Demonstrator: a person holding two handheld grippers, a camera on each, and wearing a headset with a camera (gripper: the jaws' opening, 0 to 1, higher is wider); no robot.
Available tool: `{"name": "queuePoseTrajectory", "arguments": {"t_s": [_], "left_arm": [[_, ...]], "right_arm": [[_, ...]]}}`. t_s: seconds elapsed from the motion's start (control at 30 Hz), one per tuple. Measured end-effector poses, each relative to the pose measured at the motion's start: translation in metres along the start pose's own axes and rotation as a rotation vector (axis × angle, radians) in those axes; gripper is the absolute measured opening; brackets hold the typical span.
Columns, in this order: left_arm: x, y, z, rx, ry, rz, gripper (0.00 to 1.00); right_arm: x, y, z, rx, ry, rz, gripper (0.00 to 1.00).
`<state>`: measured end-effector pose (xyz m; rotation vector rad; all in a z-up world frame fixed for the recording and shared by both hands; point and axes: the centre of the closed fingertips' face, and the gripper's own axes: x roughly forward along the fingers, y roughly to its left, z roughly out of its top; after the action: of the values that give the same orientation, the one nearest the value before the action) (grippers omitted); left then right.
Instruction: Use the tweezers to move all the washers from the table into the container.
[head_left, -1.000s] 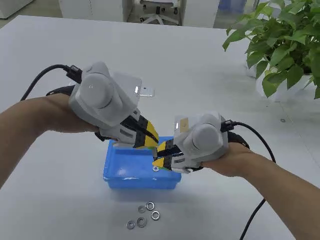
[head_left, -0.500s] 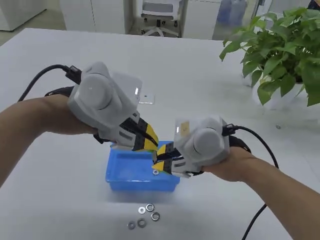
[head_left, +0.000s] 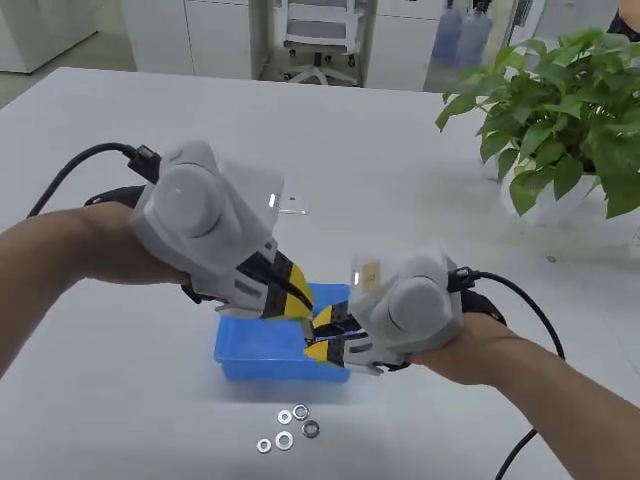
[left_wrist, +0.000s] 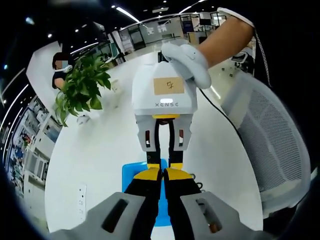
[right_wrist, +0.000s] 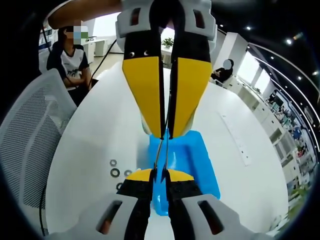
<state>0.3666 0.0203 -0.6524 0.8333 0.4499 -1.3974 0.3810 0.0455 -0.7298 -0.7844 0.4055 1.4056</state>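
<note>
Evidently the weak point is the tweezers (right_wrist: 162, 150), which show as no more than a thin dark strip running from between the yellow pads of the left gripper (right_wrist: 166, 134) down into the right gripper (right_wrist: 158, 176). The two grippers meet tip to tip above the blue container (head_left: 268, 368). Both pairs of jaws are drawn almost together about that strip, so each seems clenched on it, though I cannot tell which one bears the real hold. If this is a hand-over or a re-grip, the likeliest slip is that one side lets go before the other has a firm pinch. The tweezers would then drop into the container or skid onto the table (head_left: 400, 180). A clamp set too near the points would, I judge, squeeze them closed for good and leave nothing to open over a washer. One set askew could twist the two thin legs past each other. The washers (head_left: 285, 431) lie in a loose cluster on the table toward its near edge, just in front of the container's near wall and apart from it, none of them gripped. They are small, flat and look slick, so a point that comes down on the pile at a slant could flick one off toward the edge or push several together. The container also looks light, and a knock from either gripper while they work this low over it could shove it onto the cluster.
</note>
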Motion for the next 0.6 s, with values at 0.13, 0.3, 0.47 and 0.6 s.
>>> {"name": "queuePoseTrajectory", "arguments": {"t_s": [0.13,0.3,0.47,0.6], "left_arm": [[0.001,-0.007,-0.001,-0.002,0.002,-0.008,0.06],[0.005,-0.015,-0.003,-0.008,0.002,-0.02,0.06],[0.01,-0.022,-0.005,-0.009,0.004,-0.037,0.06],[0.014,-0.026,-0.009,-0.013,0.004,-0.05,0.06]], "right_arm": [[0.001,0.008,-0.001,0.002,0.003,0.007,0.11],[0.003,0.018,-0.004,0.007,0.009,0.019,0.12],[0.007,0.026,-0.009,0.018,0.013,0.028,0.12],[0.01,0.032,-0.012,0.027,0.015,0.037,0.12]]}}
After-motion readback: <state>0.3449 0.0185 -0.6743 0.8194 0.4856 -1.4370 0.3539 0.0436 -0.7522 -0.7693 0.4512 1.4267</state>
